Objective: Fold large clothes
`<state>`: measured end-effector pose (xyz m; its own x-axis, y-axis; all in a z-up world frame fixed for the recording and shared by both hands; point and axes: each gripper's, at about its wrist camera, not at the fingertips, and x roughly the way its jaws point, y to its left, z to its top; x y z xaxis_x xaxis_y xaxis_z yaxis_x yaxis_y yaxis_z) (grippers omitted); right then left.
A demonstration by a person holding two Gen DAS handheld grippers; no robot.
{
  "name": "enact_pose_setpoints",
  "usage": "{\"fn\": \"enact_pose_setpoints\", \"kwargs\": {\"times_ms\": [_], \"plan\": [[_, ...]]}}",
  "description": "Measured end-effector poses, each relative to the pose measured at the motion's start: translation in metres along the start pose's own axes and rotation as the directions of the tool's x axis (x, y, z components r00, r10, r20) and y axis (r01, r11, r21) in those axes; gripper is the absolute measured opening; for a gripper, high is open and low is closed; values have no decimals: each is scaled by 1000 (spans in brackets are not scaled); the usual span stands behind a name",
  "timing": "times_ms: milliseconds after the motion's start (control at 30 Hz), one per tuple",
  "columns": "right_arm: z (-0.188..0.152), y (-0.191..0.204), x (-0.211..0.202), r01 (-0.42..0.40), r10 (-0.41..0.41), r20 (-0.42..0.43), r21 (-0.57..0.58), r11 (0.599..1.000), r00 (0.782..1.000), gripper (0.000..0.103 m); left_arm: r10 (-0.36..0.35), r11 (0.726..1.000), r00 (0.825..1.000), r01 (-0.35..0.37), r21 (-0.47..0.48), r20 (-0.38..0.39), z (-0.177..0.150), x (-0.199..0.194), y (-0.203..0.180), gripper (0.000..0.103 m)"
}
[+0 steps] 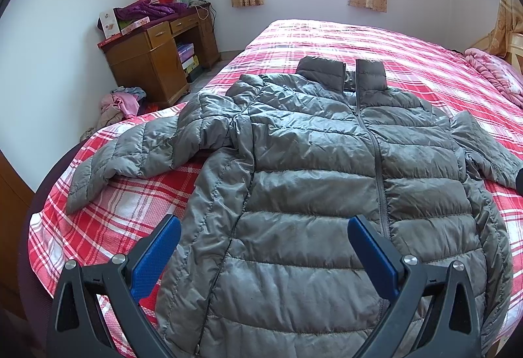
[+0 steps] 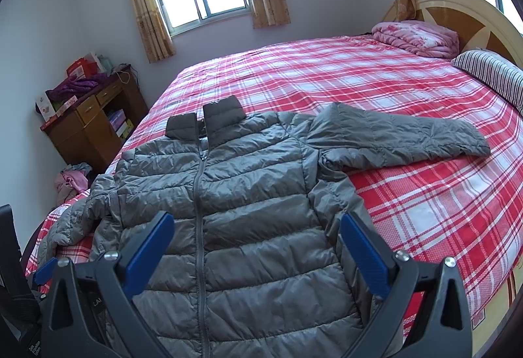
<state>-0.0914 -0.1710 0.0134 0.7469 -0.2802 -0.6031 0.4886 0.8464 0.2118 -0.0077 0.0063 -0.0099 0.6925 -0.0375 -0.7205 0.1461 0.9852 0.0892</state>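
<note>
grey jacket (image 1: 327, 168) flat on the plaid bed (image 1: 392, 44), front up, zipped, sleeves spread to each side. left gripper (image 1: 264, 224) and right gripper (image 2: 256, 219) both wide apart above its hem, holding nothing.

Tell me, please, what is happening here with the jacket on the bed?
A person holds a gripper in each hand above a grey puffer jacket that lies flat, front up and zipped, on a bed with a red plaid sheet. Both sleeves are spread out to the sides, so no fold has been made yet. The left gripper and the right gripper are both open near the jacket's hem and hold nothing.
</note>
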Motion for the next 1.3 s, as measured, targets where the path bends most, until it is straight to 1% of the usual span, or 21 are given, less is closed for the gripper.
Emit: {"fn": "enact_pose_setpoints", "kwargs": {"times_ms": [33,267,333,533,800,833,1033,1067,1300], "plan": [[0,0,0,-1,1,0,0,1000,1000,103,9,1000,1000,-9,3,4,4,-1,-3,102],[1,-1,0,0,0,1,1,1000,1000,103,8,1000,1000,-8,3,0,0,0,-8,102],[1,-1,0,1,-1,-2,2,1000,1000,103,8,1000,1000,-8,3,3,4,-1,-2,102],[-4,2,1,-1,1,-3,1,1000,1000,103,8,1000,1000,-8,3,1,0,-1,-6,102],[-3,0,2,-2,2,-5,3,1000,1000,103,9,1000,1000,-9,8,-1,-4,1,-13,102],[-4,1,1,-2,2,-5,4,1000,1000,103,8,1000,1000,-8,7,-3,0,1,-7,102],[-7,2,2,-3,3,-11,6,1000,1000,103,8,1000,1000,-8,11,-7,-4,2,-14,102],[-7,1,3,-3,3,-11,7,1000,1000,103,8,1000,1000,-8,8,-6,-1,2,-10,102],[-12,2,5,4,-4,-22,5,1000,1000,103,8,1000,1000,-7,11,-11,-10,3,-18,102]]}}
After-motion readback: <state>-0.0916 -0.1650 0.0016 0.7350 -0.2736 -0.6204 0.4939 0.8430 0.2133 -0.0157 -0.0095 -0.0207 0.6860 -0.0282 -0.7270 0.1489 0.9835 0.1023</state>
